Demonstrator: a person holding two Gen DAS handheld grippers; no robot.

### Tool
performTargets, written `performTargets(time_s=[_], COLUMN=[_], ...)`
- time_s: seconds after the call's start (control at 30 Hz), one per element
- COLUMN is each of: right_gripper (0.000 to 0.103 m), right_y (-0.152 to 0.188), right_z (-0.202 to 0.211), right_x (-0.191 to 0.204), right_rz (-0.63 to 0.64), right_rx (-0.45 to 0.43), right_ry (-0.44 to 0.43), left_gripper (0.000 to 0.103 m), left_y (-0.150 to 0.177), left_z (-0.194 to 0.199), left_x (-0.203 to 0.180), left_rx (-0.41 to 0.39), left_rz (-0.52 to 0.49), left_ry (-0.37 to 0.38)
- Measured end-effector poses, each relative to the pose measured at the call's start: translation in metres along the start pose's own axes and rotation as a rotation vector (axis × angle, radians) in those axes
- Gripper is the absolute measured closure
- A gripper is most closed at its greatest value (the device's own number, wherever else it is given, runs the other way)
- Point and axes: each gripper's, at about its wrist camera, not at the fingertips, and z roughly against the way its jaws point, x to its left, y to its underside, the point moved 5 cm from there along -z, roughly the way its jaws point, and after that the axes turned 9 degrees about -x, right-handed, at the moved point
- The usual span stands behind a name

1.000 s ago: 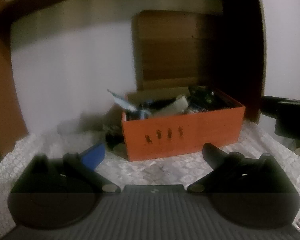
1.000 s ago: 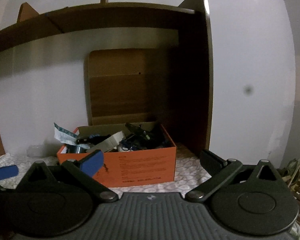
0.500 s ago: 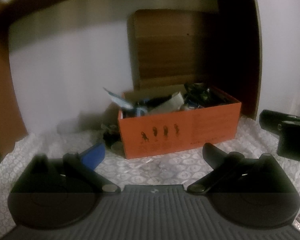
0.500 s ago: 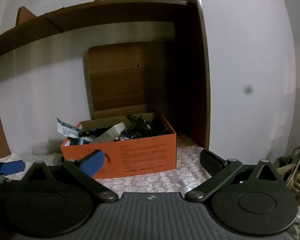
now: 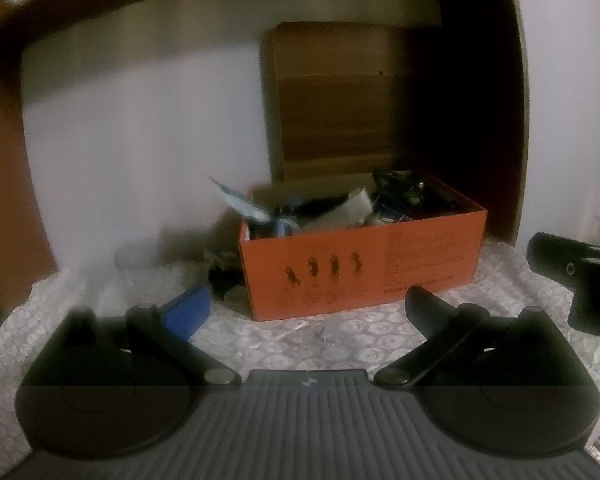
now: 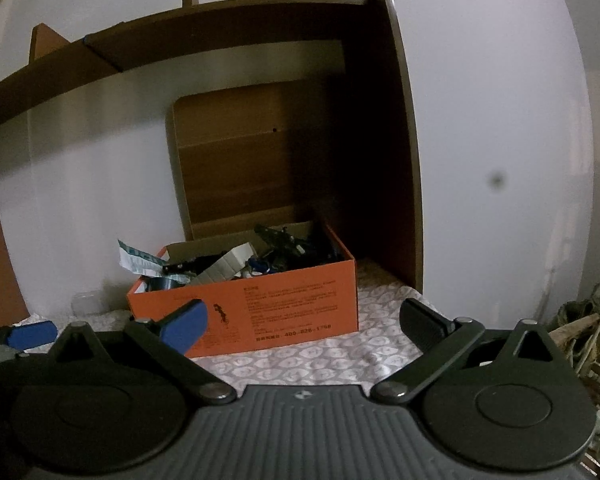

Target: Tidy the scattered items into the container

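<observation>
An orange cardboard box [image 5: 360,264] stands on the patterned cloth, filled with several items: a white packet, dark tools, a blue-and-white wrapper sticking out at its left. It also shows in the right wrist view [image 6: 260,312]. A small dark heap of loose items [image 5: 222,276] lies against the box's left side. My left gripper [image 5: 306,308] is open and empty, in front of the box. My right gripper [image 6: 300,318] is open and empty, a little back from the box's front right. Its body shows at the right edge of the left wrist view [image 5: 576,276].
A wooden board [image 5: 340,100] leans on the white wall behind the box. A dark wooden side panel [image 6: 388,152] stands right of the box, a shelf above. A clear plastic cup [image 6: 86,302] sits left by the wall. Clutter lies beyond the table's right edge [image 6: 588,320].
Both grippers have drifted slightly; the box sits a little more to the right in the right wrist view and lower. Both stay open and empty.
</observation>
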Motion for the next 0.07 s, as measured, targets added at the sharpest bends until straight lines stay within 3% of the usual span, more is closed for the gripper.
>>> performTargets(time_s=[0.07], right_gripper=[0.0], right_y=[-0.0003], right_z=[0.0004], right_x=[0.0009], right_rz=[-0.001], right_rx=[0.001], right_ry=[-0.001], left_gripper=[0.0], left_y=[-0.0004], left_z=[0.0019], left_x=[-0.0009], left_rx=[-0.007], left_rz=[0.001], left_ry=[0.01])
